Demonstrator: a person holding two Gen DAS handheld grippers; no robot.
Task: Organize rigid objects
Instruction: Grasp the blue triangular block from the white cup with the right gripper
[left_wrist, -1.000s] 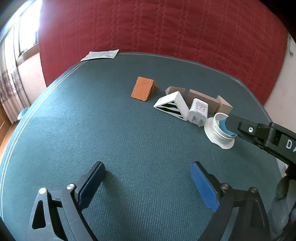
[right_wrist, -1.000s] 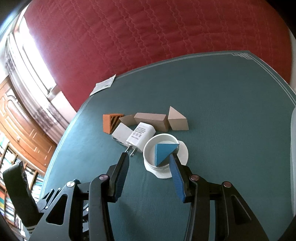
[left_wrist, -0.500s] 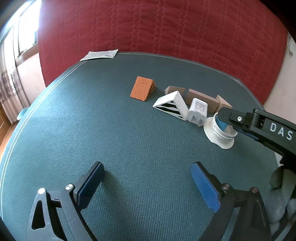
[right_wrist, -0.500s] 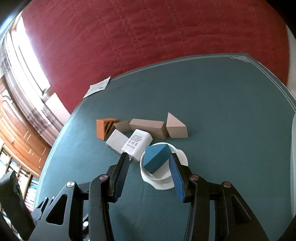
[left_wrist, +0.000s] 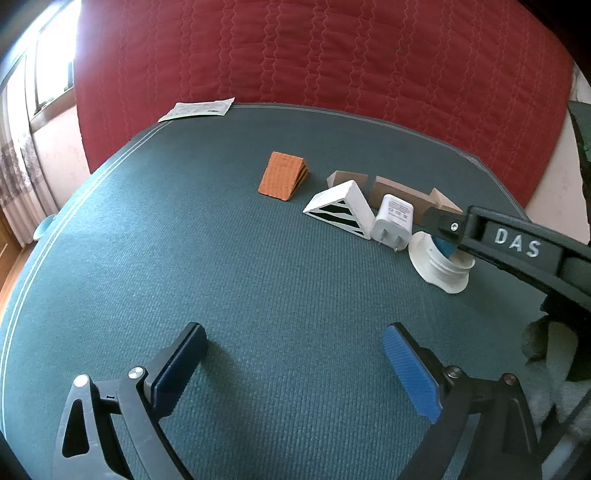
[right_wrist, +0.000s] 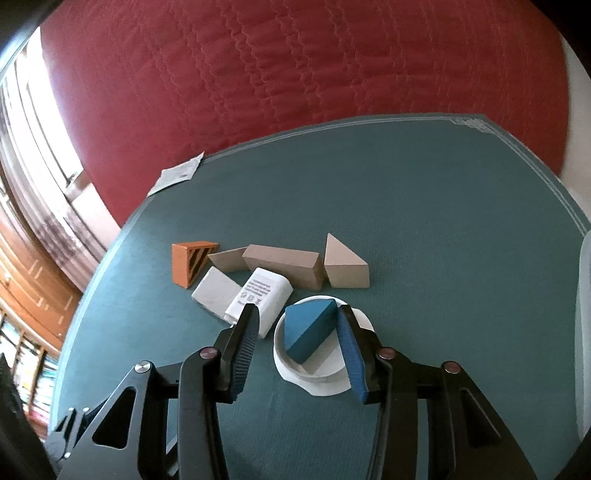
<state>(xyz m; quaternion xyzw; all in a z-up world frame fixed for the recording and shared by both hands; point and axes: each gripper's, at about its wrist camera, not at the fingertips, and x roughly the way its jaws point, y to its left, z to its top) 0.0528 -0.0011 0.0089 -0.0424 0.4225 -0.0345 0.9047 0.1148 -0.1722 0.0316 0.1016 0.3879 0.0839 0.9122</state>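
A blue wedge block (right_wrist: 308, 328) lies tilted in a white round lid (right_wrist: 325, 380) on the green table (right_wrist: 443, 221). My right gripper (right_wrist: 297, 314) is open, its fingers on either side of the wedge and lid; the right pad (right_wrist: 349, 354) is close against the wedge. A white charger (right_wrist: 264, 295), a white wedge (right_wrist: 214, 295), an orange wedge (right_wrist: 188, 264) and several tan blocks (right_wrist: 284, 264) lie just beyond. My left gripper (left_wrist: 291, 339) is open and empty above bare table. In its view the right gripper's finger (left_wrist: 517, 242) covers the lid (left_wrist: 441, 269).
A paper sheet (left_wrist: 197, 109) lies at the table's far left edge. A red quilted backing (left_wrist: 314, 55) stands behind the table. A window and wooden shelves are at the left.
My right gripper has moved forward and down over the lid, so the blue wedge now sits between its fingers. The left gripper has stayed still.
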